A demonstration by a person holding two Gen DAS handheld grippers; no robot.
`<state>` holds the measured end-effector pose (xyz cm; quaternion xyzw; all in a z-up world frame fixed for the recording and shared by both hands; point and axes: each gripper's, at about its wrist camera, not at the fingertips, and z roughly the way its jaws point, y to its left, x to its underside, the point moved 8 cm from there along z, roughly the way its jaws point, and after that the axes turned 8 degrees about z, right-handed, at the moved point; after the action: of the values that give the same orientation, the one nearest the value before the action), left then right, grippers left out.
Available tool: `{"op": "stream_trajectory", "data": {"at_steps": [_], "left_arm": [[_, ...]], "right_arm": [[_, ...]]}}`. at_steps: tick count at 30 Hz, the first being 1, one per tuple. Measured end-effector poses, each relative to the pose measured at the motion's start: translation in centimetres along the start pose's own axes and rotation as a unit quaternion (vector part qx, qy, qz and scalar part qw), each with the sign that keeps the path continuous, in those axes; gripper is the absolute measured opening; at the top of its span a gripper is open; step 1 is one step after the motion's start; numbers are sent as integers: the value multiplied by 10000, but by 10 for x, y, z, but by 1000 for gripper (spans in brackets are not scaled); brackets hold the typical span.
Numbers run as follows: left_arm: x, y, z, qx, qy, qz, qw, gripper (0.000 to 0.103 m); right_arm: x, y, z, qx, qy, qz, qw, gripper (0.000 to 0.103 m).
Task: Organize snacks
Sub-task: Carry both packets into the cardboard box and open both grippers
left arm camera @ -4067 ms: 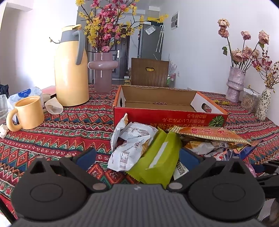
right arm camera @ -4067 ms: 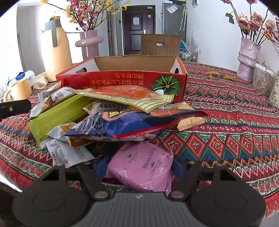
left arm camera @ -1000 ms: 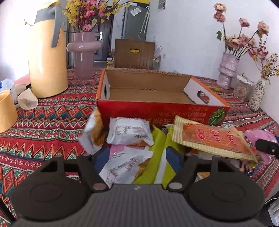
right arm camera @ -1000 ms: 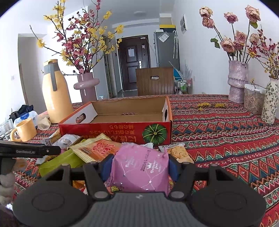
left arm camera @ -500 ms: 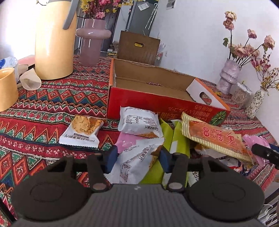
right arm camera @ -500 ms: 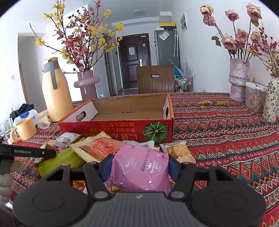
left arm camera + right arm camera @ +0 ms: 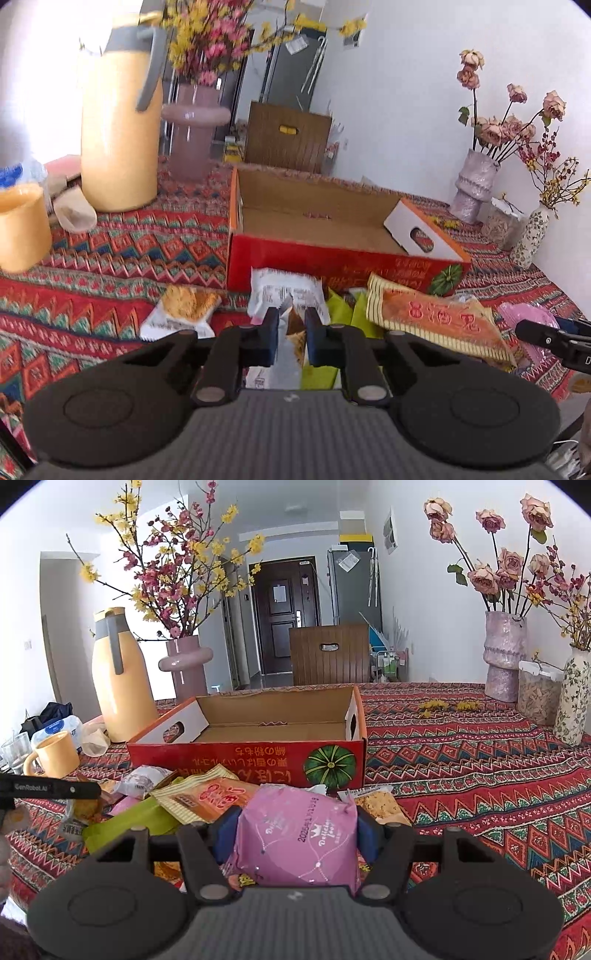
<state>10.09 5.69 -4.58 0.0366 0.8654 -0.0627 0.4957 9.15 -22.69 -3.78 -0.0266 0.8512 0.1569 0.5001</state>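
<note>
1. the tabletop [image 7: 480, 775], under a red zigzag-patterned cloth, carries everything and runs back to a white wall.
2. an open red cardboard box [image 7: 229, 755] sits near the middle of the tabletop, its brown inside bare, a green pumpkin printed on its near wall.
3. a tall yellow jug [image 7: 118, 129] with a grey handle stands toward the far left edge, just beside a pink vase [image 7: 192, 133] of pink and yellow blossom; a yellow mug [image 7: 51, 755] is nearer the left edge.
4. a pale ribbed vase [image 7: 504, 650] of dried roses, a clear tub and a slim flowered vase stand along the right edge.
5. the snacks lie heaped against the near wall of the box, toward the near edge: an orange-and-cream striped packet [image 7: 436, 321], a green packet [image 7: 129, 821] under it, a white printed packet [image 7: 284, 291] touching the box wall, and a cracker packet [image 7: 181, 310] lying apart to the left.
6. the right gripper [image 7: 295, 830] has its jaws about half open, pressed on both sides of a puffy pink packet [image 7: 299, 838], held off the heap.
7. the left gripper [image 7: 290, 334] has just been closing its jaws, which now stand nearly together, pinching the thin edge of a white snack wrapper [image 7: 288, 347] with a brown picture, over the heap.
</note>
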Motion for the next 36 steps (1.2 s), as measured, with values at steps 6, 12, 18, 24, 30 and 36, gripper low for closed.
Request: {"op": "stream_trajectory", "data": {"at_steps": [6,12,18,24,30,36], "left_arm": [[-22,-6,-11,-99,-306,157,9994,15],[-55,-19,-11,-144,-621,356,9973,15],[-89,-34,6,-166,-827,480,9953,15],[-110,-39,37,-220,-851,525,9947,15],[-120,-34,83,-347,-614,497,9963,15],[-120,-24,131,-495,-161,483,9975,15]], "right_arm": [[-5,-1,1,2,-59,-11,10000,63],[-27,3,5,-38,-266,-194,9994,63],[-67,10,23,-90,-505,-421,9978,63],[-105,14,62,-133,-451,-559,9973,63],[-122,16,118,-115,-28,-596,9982,63],[-120,15,172,-34,551,-671,9962,63]]}}
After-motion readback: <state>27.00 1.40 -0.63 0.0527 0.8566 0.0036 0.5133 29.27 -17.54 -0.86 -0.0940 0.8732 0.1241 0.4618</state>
